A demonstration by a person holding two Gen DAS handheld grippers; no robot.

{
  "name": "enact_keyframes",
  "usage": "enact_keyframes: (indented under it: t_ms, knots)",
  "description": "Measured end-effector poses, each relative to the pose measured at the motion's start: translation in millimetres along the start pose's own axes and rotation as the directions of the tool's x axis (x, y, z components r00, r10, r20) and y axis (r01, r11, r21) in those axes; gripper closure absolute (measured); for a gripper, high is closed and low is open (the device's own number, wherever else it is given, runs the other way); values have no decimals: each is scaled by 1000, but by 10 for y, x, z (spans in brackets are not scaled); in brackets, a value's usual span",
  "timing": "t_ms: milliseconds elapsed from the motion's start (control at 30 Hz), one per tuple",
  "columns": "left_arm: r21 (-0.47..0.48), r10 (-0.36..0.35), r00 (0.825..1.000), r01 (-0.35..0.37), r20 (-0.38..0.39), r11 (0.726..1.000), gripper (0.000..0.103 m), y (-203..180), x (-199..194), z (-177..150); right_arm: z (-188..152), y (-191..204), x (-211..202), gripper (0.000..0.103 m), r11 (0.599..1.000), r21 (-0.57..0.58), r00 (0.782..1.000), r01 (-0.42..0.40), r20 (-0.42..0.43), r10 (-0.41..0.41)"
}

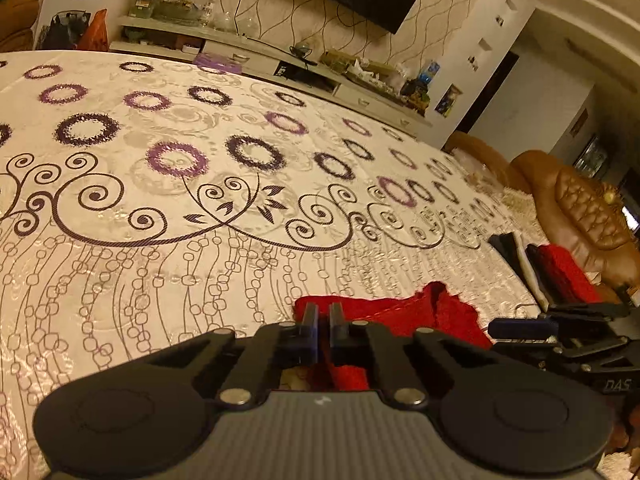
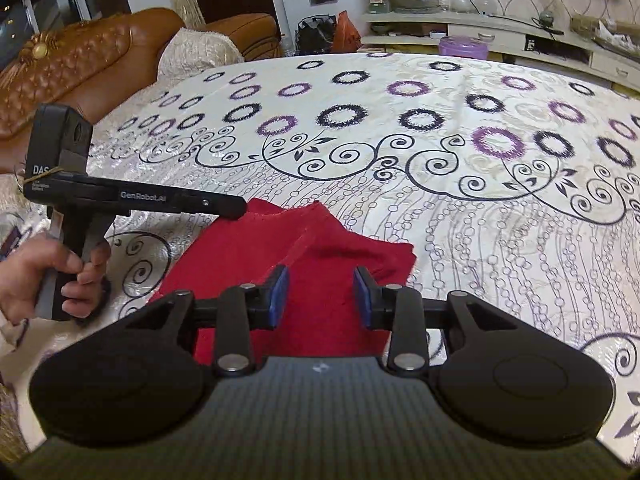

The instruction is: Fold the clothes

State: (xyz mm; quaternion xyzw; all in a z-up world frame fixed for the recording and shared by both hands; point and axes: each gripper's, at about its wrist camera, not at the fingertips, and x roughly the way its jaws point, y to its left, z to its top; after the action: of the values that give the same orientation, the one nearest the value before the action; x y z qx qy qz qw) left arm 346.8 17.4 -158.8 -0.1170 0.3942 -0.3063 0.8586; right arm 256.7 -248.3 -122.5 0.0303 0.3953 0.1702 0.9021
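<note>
Nearest in the right wrist view, the right gripper (image 2: pixel 320 296) is held tilted downward over the near edge of the table (image 2: pixel 500 240), which is covered by a patterned cloth. Its jaws are parted, the blue pads (image 2: pixel 280 294) standing apart above the red garment (image 2: pixel 320 252); nothing is clamped between them, and whether the pads touch the fabric cannot be told.

The garment is laid loosely folded near the table's near edge, with one raised crease running toward its far corner.

To the left in that view, the left gripper (image 2: pixel 240 206) is held by a hand (image 2: pixel 48 276) wrapped around its handle, the fingers curled at the front. The tool is levelled across the garment's left side, its tip meeting the red edge. In the left wrist view, the left gripper (image 1: pixel 323 312) is seen with its jaws closed on the red fabric, a strip of which is pinched between them.

Farther off, a brown sofa (image 2: pixel 80 60) is seen beyond the table's far left corner, and a low shelf unit (image 2: pixel 520 36) along the wall.
</note>
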Motion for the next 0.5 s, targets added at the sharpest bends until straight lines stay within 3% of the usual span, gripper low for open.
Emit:
enact_keyframes:
  t_ms: [133,233,333,400,500]
  knots:
    - [7,29,1000,-29,4,1000,97,-10,12,9,18,-16,241,62,996,-4,995,86,-39,-87]
    - [-10,47,999,-47,26,999,97,-12,-80,7,27,19,241,62,994,-14,993,105,-48,-106]
    - [-4,-40,998,40,42,999,97,-112,-272,-11,61,73,171,62,995,-30,995,91,-29,-92]
    - [46,-102,995,102,6,994,97,-282,-327,-59,108,129,138,62,996,-55,997,72,-6,-72]
    - [83,-127,990,131,-57,988,97,-475,-289,-170,218,232,255,62,993,-105,998,55,-13,-56]
